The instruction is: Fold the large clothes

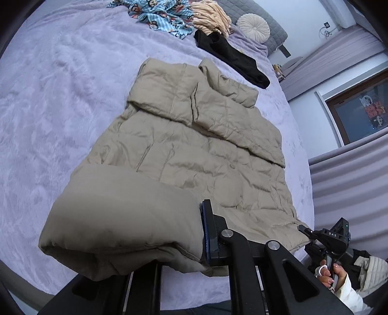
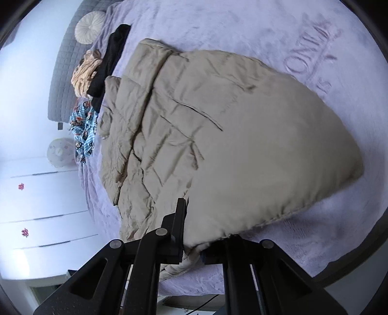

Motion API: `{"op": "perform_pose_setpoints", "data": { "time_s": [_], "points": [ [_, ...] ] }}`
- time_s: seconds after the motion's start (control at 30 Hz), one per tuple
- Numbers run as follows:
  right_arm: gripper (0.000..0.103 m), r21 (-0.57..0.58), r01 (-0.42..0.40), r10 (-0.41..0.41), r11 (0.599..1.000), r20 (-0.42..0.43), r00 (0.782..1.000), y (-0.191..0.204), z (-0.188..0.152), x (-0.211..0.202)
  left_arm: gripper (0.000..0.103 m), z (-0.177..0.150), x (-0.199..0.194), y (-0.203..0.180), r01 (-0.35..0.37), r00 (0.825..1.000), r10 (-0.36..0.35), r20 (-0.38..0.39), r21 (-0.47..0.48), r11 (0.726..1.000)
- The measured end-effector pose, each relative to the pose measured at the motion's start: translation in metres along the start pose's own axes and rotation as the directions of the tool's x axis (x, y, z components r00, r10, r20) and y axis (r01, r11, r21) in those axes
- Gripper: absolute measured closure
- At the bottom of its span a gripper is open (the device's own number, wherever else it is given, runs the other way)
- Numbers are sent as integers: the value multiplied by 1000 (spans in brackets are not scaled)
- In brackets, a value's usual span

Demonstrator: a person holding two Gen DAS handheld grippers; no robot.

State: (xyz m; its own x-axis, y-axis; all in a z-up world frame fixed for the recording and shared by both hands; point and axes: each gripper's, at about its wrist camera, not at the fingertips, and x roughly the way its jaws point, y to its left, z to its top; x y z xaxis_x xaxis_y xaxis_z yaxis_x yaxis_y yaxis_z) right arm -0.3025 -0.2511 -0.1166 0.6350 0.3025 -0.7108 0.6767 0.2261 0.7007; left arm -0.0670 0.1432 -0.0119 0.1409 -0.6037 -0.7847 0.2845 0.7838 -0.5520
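A beige puffer jacket (image 1: 194, 135) lies on the lilac bed, sleeves folded across its chest. My left gripper (image 1: 191, 244) is shut on the jacket's lower hem, which is lifted and rolled over into a bulge (image 1: 121, 218); only its right finger (image 1: 208, 232) shows, the other is hidden by cloth. My right gripper (image 2: 194, 244) is shut on the other hem corner, and the lifted jacket (image 2: 254, 157) fills its view. The right gripper also shows in the left wrist view (image 1: 305, 230), held by a hand at the jacket's corner.
A black garment (image 1: 230, 53), a peach garment (image 1: 211, 17), a blue patterned garment (image 1: 160, 14) and a round cushion (image 1: 253, 25) lie near the headboard. The lilac bedspread (image 1: 60, 97) surrounds the jacket. White drawers (image 2: 43, 206) stand beside the bed.
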Motion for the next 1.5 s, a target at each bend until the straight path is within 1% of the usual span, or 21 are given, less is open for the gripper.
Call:
{"op": "perform_pose_setpoints", "data": {
  "time_s": [0.13, 0.27, 0.43, 0.53, 0.6, 0.7, 0.8, 0.9, 1.0, 1.1, 1.17, 1.27, 1.4, 1.5],
  "points": [
    [93, -119, -4, 7, 993, 20, 1000, 39, 23, -10, 90, 30, -11, -18, -9, 998, 7, 55, 32, 999],
    [94, -233, -17, 29, 972, 47, 998, 85, 51, -18, 90, 65, -20, -38, -28, 991, 21, 133, 46, 999],
    [94, -391, -19, 46, 920, 62, 997, 147, 89, -17, 90, 104, -22, -61, -76, 974, 65, 218, 40, 996],
    [94, -461, -31, 66, 887, 61, 996, 179, 114, -13, 90, 124, -18, -69, -99, 964, 87, 252, 34, 995],
    [94, -501, -33, 72, 865, 60, 996, 197, 131, -7, 90, 138, -13, -72, -105, 960, 93, 262, 32, 994],
    [94, -532, -21, 61, 846, 58, 996, 216, 152, 6, 90, 158, -5, -73, -110, 960, 92, 264, 52, 993],
    [94, -560, -2, 56, 828, 79, 995, 233, 168, 18, 90, 181, 10, -70, -117, 963, 95, 250, 73, 990],
    [94, -559, 12, 48, 829, 92, 995, 243, 180, 30, 90, 205, 24, -64, -129, 967, 111, 228, 67, 989],
    [94, -580, 35, 35, 814, 109, 993, 256, 189, 43, 90, 229, 38, -61, -134, 969, 114, 218, 80, 988],
    [94, -579, 39, 34, 814, 116, 993, 267, 203, 57, 90, 247, 58, -55, -139, 970, 117, 214, 93, 986],
    [94, -578, 49, 19, 814, 111, 994, 271, 215, 72, 90, 257, 79, -48, -154, 970, 132, 202, 97, 983],
    [94, -555, 65, -19, 829, 88, 996, 268, 236, 103, 90, 269, 119, -34, -187, 972, 169, 161, 103, 977],
    [94, -516, 100, -81, 851, 59, 995, 250, 264, 156, 90, 283, 179, -9, -226, 972, 218, 93, 83, 971],
    [94, -486, 116, -109, 866, 43, 993, 235, 279, 192, 90, 287, 208, 3, -241, 969, 235, 75, 70, 968]
  ]
}}
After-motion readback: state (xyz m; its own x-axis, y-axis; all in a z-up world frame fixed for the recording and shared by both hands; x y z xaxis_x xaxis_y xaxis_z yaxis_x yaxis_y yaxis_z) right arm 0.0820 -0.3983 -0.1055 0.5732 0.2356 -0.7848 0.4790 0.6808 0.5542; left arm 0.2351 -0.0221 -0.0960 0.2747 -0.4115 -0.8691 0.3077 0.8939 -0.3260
